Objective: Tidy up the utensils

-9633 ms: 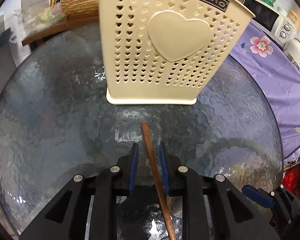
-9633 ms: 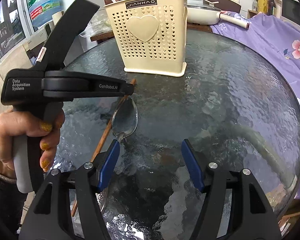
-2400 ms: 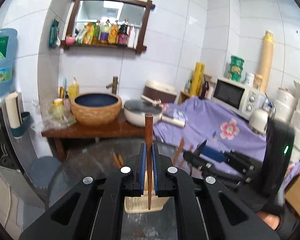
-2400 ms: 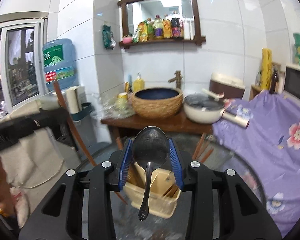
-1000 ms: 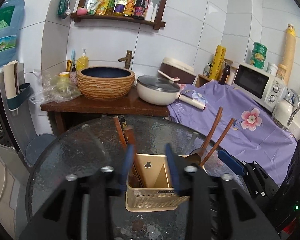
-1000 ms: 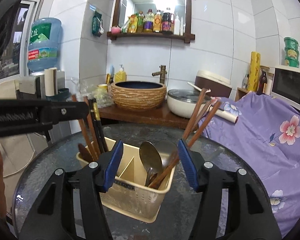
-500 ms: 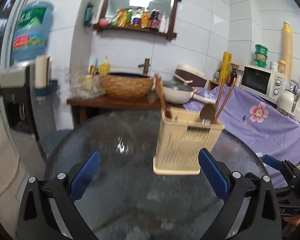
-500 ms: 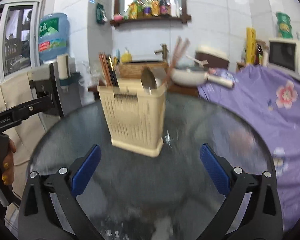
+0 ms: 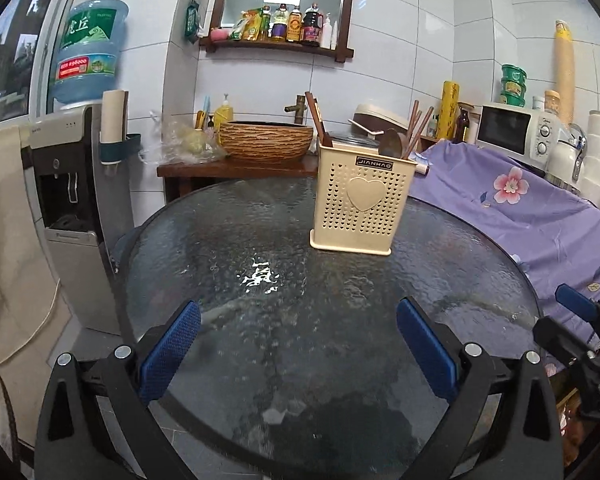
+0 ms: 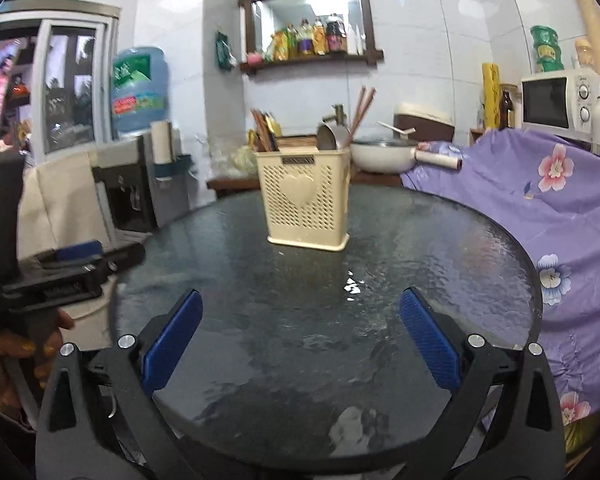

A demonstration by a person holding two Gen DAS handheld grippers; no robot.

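Left tongs [image 9: 298, 346]: released, nothing held.
Right tongs [image 10: 300, 340]: released, nothing held.
Utensil caddy [image 9: 362, 208]: stood upright on the glass surface [image 9: 228, 240].
Chopsticks [image 9: 418, 128], spoon [image 9: 392, 146]: seen inside the caddy.

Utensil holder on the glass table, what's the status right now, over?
Left gripper and right gripper both open, empty. Utensil holder upright on glass table, spoon and chopsticks inside. Nothing in the way.
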